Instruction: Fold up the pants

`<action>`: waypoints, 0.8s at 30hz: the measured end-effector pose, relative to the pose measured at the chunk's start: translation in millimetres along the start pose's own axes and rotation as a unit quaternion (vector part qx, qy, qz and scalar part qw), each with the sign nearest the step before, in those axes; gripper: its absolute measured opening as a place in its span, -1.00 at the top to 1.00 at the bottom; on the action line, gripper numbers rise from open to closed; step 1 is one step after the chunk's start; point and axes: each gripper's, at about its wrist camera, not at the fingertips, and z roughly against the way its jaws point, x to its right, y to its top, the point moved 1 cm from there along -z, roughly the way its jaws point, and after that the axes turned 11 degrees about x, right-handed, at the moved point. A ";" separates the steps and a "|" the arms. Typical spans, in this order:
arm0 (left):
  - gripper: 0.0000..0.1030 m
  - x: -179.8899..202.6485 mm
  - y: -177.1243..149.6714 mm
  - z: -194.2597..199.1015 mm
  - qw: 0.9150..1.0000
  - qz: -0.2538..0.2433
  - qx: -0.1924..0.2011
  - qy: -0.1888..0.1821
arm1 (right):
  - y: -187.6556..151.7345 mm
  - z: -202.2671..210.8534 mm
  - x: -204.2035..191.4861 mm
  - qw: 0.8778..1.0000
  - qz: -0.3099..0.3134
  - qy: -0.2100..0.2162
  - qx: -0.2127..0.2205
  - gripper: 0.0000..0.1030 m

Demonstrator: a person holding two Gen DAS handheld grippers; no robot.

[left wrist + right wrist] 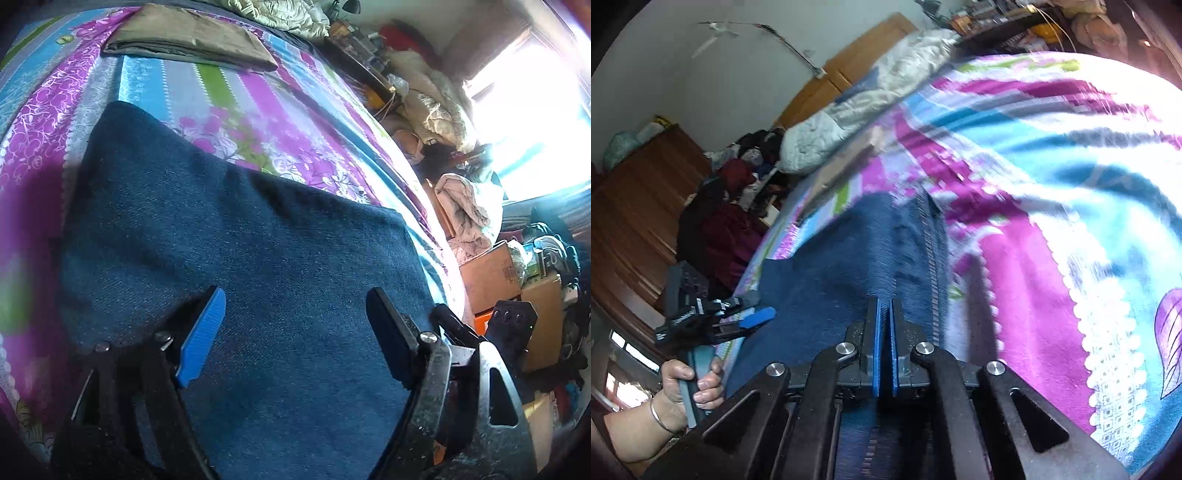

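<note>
Dark blue denim pants point(236, 236) lie on a striped floral bedspread point(258, 96). My left gripper point(297, 295) hovers just above the denim, open, with nothing between its blue pad point(203, 332) and its black finger point(391, 339). In the right wrist view the pants point(849, 251) stretch away from my right gripper point(884, 306). Its blue pads are pressed together on the denim near the stitched seam point(931, 258). The left gripper point(753, 319) also shows there, over the left edge of the pants, held by a person's hand point(690, 387).
A folded olive garment point(192, 37) lies at the far end of the bed. A pale quilt point(879, 85) is bunched by the wooden headboard point(857, 55). Cardboard boxes point(491, 273) and piled clothes point(436, 107) crowd the floor beside the bed. A wooden cabinet point(639, 206) stands on the other side.
</note>
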 end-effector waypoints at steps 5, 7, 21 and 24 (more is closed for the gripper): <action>-0.56 2.5 1.0 1.1 1.000 0.013 -0.002 0.002 | 5.1 21.5 30.9 0.997 -0.066 -0.002 0.038 0.95; -0.57 3.3 0.5 -1.2 1.000 0.004 -0.008 0.002 | 8.2 19.6 14.4 0.999 -0.029 0.026 0.026 0.73; -0.57 -4.4 -7.8 -3.2 0.999 -0.046 0.015 -0.024 | -6.6 -19.6 -34.8 0.986 0.075 0.127 -0.076 0.29; -0.58 -4.4 -7.0 -4.9 0.999 -0.045 0.018 -0.023 | -3.2 -33.0 -26.3 0.991 0.033 0.117 -0.064 0.38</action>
